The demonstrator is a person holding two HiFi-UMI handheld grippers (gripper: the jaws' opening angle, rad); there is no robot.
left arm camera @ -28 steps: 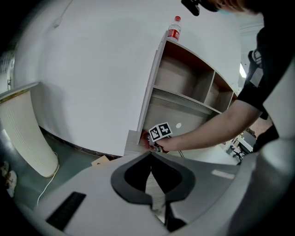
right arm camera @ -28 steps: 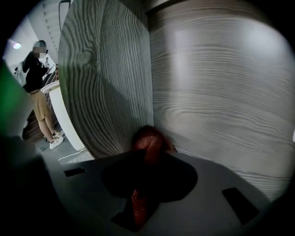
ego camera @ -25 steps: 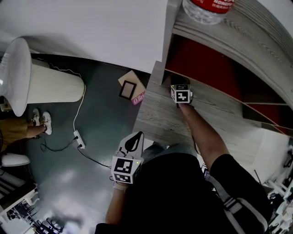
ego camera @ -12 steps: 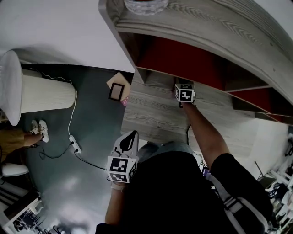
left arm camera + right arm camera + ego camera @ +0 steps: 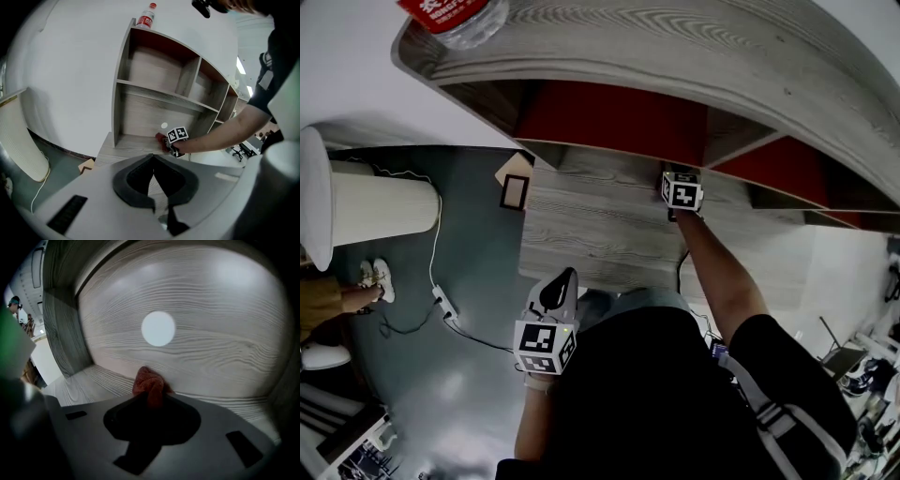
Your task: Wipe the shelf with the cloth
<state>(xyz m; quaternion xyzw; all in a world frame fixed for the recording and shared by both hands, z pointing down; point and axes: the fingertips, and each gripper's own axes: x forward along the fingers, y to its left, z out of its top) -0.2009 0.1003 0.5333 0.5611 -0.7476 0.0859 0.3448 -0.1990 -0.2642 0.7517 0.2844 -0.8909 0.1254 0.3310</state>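
While the right tongs pinch the red cloth where the grey wood-grain shelf meets its back panel, under 1 white disc, the left tongs hang closed and empty near the shelf's front edge, over a dark floor.

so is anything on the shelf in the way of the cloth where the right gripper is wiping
Nothing visible is. The right gripper holds the red cloth at the back of the shelf board, and the board around it lies bare. The white disc sits on the back panel above, off the wiping surface.
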